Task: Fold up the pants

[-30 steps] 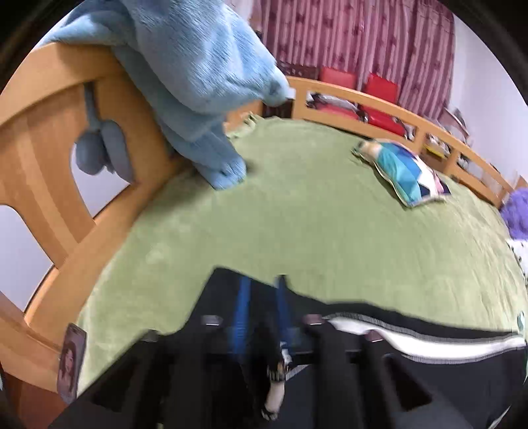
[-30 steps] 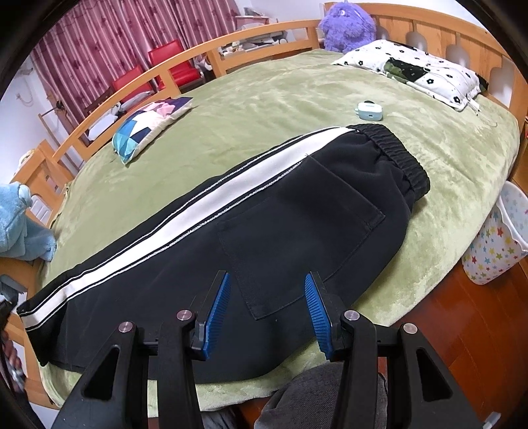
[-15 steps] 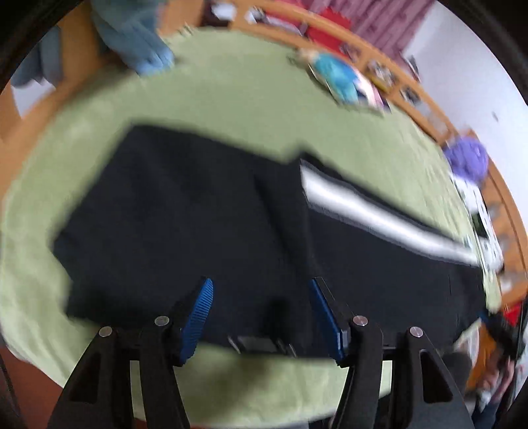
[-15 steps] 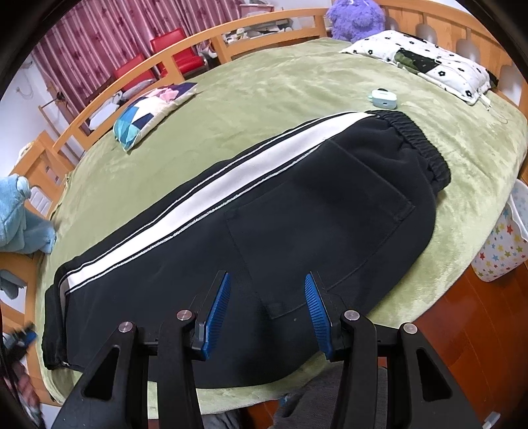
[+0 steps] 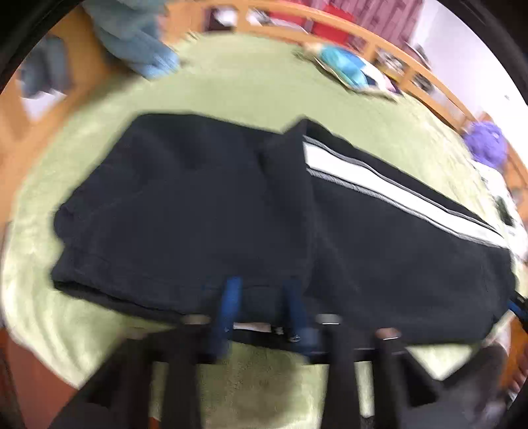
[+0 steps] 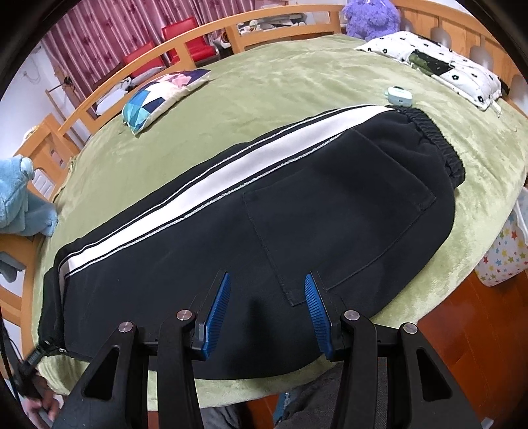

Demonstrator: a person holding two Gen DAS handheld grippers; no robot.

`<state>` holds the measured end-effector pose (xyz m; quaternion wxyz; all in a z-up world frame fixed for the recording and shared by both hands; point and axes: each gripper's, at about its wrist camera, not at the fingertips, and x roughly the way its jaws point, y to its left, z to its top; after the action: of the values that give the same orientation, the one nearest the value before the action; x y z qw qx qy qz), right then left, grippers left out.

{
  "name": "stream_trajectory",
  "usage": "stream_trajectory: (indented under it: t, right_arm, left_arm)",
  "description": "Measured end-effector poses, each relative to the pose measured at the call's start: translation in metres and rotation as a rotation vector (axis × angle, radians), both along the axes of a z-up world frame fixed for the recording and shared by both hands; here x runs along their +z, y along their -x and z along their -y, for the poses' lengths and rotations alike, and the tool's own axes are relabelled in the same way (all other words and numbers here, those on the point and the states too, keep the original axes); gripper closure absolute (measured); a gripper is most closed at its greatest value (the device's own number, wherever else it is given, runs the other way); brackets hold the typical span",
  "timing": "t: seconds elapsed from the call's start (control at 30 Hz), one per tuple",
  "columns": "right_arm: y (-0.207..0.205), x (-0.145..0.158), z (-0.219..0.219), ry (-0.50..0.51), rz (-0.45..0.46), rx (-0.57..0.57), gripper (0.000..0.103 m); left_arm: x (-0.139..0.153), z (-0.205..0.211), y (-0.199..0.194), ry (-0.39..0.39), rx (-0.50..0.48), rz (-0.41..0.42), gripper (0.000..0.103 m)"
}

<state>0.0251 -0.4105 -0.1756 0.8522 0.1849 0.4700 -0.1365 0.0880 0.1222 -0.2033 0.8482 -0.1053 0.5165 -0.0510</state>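
Observation:
Black pants (image 6: 330, 214) with a white side stripe lie lengthwise across the green bed cover (image 6: 280, 85), waistband to the right. In the blurred left wrist view the pants (image 5: 198, 198) show a plain black layer lying over the stripe's left end. My left gripper (image 5: 262, 297) sits at their near edge. Its jaws are closing, with cloth between the blue pads (image 5: 231, 297). My right gripper (image 6: 267, 297) hovers open over the near edge by the back pocket, with nothing gripped. A hand (image 6: 39, 406) shows at the lower left of the right wrist view.
A patterned cushion (image 6: 165, 95), a small teal case (image 6: 399, 95), a flowered pillow (image 6: 439, 66) and a purple plush toy (image 6: 369, 16) lie further back. A blue blanket (image 6: 19, 198) hangs on the wooden rail (image 6: 132, 66). A star-print bag (image 6: 505, 250) stands on the floor.
The left gripper tipped down from looking across the bed to the pants' near edge, opened wide, then narrowed onto the cloth. The pants' left end has drawn in. The right gripper barely moved.

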Motion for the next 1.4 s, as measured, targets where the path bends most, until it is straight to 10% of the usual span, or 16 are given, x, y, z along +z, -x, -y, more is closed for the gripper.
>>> stream_trajectory:
  t: [0.1,0.43,0.8,0.87,0.93,1.0,1.3,1.37,1.4]
  right_arm:
    - [-0.001,-0.003,0.004,-0.026,-0.002,-0.013,0.056]
    - [-0.010,-0.007,0.001,-0.015,-0.023,-0.010,0.056]
    - [-0.031,-0.014,-0.007,0.023,-0.075,-0.016,0.056]
    - [-0.037,-0.016,-0.014,0.030,-0.082,-0.004,0.056]
    - [-0.044,-0.019,-0.024,0.037,-0.091,0.016,0.056]
    - [-0.049,-0.022,-0.032,0.038,-0.101,0.035,0.056]
    - [-0.058,-0.029,-0.061,0.066,-0.141,0.103,0.056]
    - [-0.055,-0.029,-0.063,0.065,-0.147,0.108,0.056]
    - [-0.053,-0.028,-0.064,0.070,-0.151,0.111,0.056]
  left_arm:
    - [0.006,-0.014,-0.004,0.052,0.005,0.018,0.094]
    - [0.087,-0.056,-0.052,-0.193,0.143,0.316,0.095]
    - [0.097,-0.120,-0.133,-0.129,0.246,0.310,0.100]
    - [0.097,-0.116,-0.131,-0.131,0.215,0.307,0.092]
    - [0.094,-0.116,-0.127,-0.130,0.196,0.289,0.057]
    - [0.085,-0.120,-0.119,-0.106,0.203,0.272,0.044]
    - [0.015,-0.131,-0.130,-0.145,0.253,0.124,0.046]
    - [0.005,-0.133,-0.136,-0.135,0.270,0.127,0.062]
    - [0.000,-0.132,-0.144,-0.151,0.260,0.122,0.087]
